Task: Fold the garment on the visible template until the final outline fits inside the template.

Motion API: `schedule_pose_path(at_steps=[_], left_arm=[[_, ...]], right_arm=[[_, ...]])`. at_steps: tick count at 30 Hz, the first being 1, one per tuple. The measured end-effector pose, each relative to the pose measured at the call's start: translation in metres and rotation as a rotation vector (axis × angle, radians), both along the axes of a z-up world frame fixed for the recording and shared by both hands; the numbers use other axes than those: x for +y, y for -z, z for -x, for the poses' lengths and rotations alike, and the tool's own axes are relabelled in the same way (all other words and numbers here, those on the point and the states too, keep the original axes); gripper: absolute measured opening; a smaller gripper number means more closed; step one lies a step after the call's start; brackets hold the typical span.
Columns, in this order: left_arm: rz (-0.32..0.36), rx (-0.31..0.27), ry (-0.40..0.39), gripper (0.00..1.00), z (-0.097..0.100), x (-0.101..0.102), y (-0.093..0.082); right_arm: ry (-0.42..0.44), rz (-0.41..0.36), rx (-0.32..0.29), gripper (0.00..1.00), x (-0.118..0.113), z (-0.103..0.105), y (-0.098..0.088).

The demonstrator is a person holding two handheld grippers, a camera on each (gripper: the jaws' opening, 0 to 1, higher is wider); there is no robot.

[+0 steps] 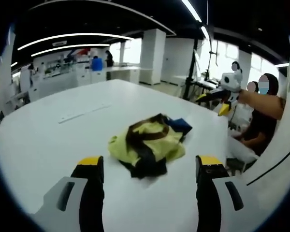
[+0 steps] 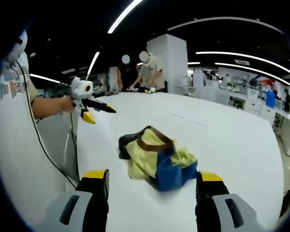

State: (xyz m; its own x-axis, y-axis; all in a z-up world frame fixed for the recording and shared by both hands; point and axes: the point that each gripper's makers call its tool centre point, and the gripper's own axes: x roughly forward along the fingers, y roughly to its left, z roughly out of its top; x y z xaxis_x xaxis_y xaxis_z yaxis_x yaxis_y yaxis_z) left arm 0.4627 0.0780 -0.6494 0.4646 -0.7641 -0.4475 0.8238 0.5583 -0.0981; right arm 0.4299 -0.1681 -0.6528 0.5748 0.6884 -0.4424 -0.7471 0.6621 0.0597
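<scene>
A crumpled garment [image 1: 147, 145] in yellow-green, brown, black and blue lies bunched on the white table [image 1: 53, 140]. My left gripper [image 1: 150, 166] is open just short of it, its yellow-tipped jaws spread wider than the heap and holding nothing. From the other side, the garment [image 2: 157, 157] shows its blue part nearest, and my right gripper [image 2: 153, 175] is open close before it, also holding nothing. The right gripper [image 1: 230, 87] appears raised at the table's edge in the left gripper view. The left gripper [image 2: 87, 101] appears held up in a hand in the right gripper view.
Faint thin marks [image 1: 82, 112] run across the table top [image 2: 232, 140] beyond the garment. A seated person [image 1: 261, 121] is by the table's right edge. Two people [image 2: 147, 70] stand at its far end. A black cable [image 2: 43, 145] hangs by the person's white shirt.
</scene>
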Motion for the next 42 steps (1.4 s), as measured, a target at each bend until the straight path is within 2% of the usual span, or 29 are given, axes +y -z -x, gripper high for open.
schedule_pose_path(at_steps=[16, 19, 27, 42], left_arm=[[-0.007, 0.018, 0.010, 0.72, -0.007, -0.008, 0.008], [0.001, 0.022, 0.011, 0.71, -0.009, -0.010, 0.009], [-0.009, 0.027, 0.024, 0.71, -0.011, -0.015, 0.013], [-0.009, 0.035, 0.040, 0.68, -0.014, -0.020, 0.020]], right_arm=[[-0.017, 0.019, 0.007, 0.69, 0.007, -0.006, 0.009], [-0.015, 0.019, -0.005, 0.67, 0.008, -0.009, 0.008], [-0.027, 0.043, 0.017, 0.64, 0.009, -0.012, 0.020], [-0.034, 0.049, 0.021, 0.57, 0.015, -0.021, 0.026]])
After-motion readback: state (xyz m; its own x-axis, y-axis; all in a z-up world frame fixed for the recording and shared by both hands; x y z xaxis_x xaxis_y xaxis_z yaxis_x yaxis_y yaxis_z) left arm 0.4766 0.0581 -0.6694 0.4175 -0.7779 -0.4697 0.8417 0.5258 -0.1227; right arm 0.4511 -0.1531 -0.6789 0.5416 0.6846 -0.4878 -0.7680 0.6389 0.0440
